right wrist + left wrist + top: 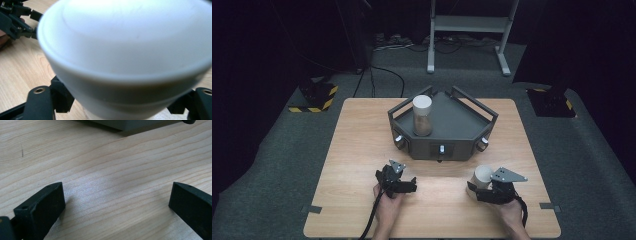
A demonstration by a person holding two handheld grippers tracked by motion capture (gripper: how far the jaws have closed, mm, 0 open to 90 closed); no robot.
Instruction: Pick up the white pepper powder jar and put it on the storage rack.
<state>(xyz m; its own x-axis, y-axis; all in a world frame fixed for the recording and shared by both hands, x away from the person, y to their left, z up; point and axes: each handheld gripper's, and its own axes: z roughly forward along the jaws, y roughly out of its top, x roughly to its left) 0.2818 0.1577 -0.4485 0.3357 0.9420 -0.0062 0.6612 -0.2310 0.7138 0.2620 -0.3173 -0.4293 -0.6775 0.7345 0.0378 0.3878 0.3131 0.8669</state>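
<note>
Nearest to the person, the right claw (478,188) holds a white cup (482,176) between its jaws, low over the wooden surface (357,150). The left claw (412,186) is wide and empty. Farther away, a grey tray (457,122) carries a jar (422,115). If the grip sits too low, the cup may tip or slide out when lifted.

At your 12 o'clock the tray (462,117) sits on the surface (357,150), toward its far edge, with one jar (422,116) standing upright in the tray's left part. Your left gripper (411,186) lies at 7 o'clock near the front edge — well apart from the tray. Your right gripper (472,190) is at 5 o'clock, a second jar (482,176) between its jaws.
</note>
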